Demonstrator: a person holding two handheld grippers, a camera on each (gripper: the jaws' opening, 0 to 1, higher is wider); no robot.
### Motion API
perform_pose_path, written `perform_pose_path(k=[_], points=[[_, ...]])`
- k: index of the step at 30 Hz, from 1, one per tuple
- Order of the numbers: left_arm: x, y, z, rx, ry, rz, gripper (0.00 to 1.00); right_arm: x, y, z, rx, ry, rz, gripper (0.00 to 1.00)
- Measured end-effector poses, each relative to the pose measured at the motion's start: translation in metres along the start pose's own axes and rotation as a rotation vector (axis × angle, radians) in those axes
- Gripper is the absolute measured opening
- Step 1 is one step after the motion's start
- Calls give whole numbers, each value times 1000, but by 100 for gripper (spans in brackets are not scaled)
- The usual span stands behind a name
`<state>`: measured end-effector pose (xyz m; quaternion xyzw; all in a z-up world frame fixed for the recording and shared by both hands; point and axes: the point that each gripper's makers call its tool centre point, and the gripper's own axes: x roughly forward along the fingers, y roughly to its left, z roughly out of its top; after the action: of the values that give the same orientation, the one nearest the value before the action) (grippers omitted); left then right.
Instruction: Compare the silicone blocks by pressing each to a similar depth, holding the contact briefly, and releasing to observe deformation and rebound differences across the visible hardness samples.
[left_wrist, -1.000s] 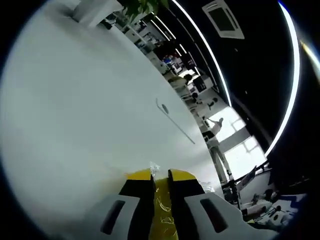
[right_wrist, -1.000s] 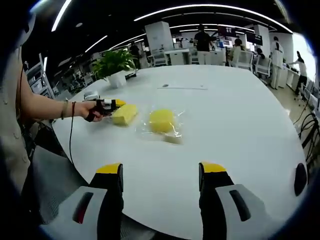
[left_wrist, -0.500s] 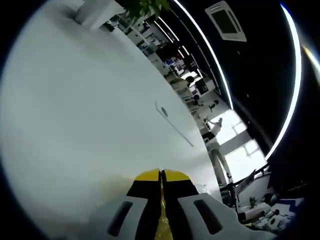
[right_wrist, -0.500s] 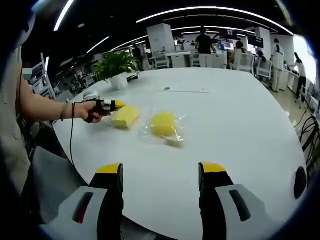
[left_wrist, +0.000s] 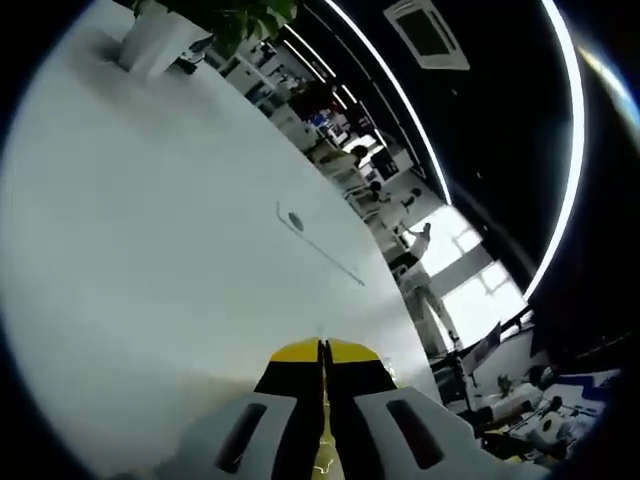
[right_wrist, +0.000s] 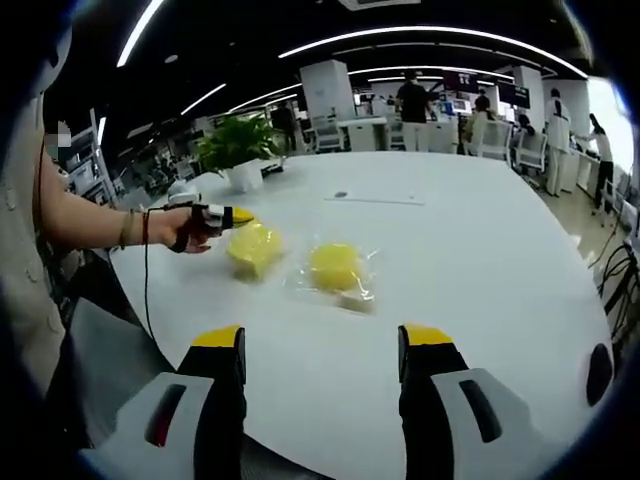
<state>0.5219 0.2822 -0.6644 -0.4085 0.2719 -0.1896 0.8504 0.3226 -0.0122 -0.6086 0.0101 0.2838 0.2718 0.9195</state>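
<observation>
While the left gripper (right_wrist: 232, 215) has its jaws together against a yellow block (right_wrist: 254, 248), the right gripper (right_wrist: 320, 345) hangs above the white surface (right_wrist: 480, 260), jaws apart.

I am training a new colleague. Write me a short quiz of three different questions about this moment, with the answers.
1. True or false: the right hand-held gripper is open.
2. Which sample does the left hand-held gripper touch: A) the yellow block nearest it, B) the bagged yellow block?
3. Fill in: a potted ___ stands on the white table.

Key: 1 true. 2 A. 3 plant.
</observation>
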Motion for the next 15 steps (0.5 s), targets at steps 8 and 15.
perform_pose_path(k=[8, 15], points=[[-15, -31, -1, 41, -13, -45, 0, -8, 8, 12, -10, -52, 6, 58], [-39, -62, -1, 133, -11, -75, 0, -15, 17, 25, -18, -109, 19, 58]])
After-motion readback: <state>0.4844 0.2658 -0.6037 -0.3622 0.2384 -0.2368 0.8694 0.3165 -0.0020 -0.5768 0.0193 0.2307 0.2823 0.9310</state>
